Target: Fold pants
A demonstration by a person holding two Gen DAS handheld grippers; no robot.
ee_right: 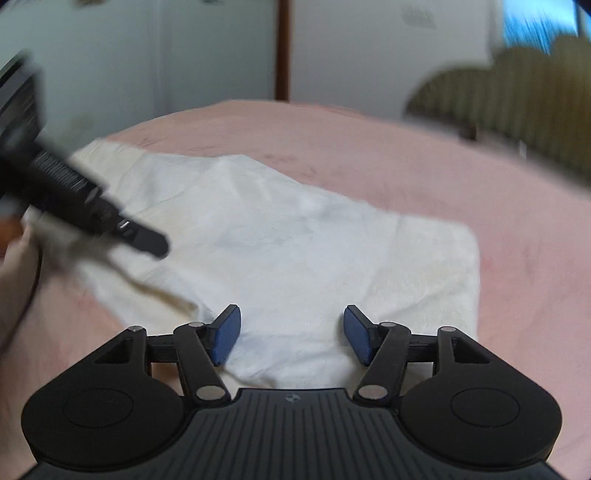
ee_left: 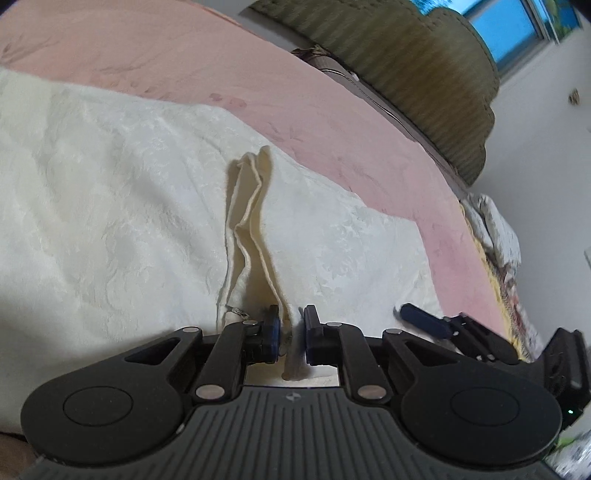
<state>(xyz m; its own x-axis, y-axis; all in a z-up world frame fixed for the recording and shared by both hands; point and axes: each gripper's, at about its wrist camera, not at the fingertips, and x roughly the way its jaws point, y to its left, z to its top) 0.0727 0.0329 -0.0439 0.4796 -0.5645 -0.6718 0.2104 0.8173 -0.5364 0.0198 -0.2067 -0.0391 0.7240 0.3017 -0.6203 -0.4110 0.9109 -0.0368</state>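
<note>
Gripping 1 cream pants (ee_left: 147,206) hem, L gripper (ee_left: 291,334) fingers narrow; R gripper (ee_right: 291,334) fingers wide, w/ nothing between.

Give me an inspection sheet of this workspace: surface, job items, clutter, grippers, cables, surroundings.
Surface: pink bedspread, lightly wrinkled.
Job's things: cream-white patterned pants spread on the bedspread, one edge bunched into a raised fold.
Clutter: crumpled patterned bedding at the bed's edge.
Grippers: left gripper shut on the fold; right gripper open, over the pants.
Cables: nothing seen.
Surroundings: olive padded headboard, white walls, window.
</note>
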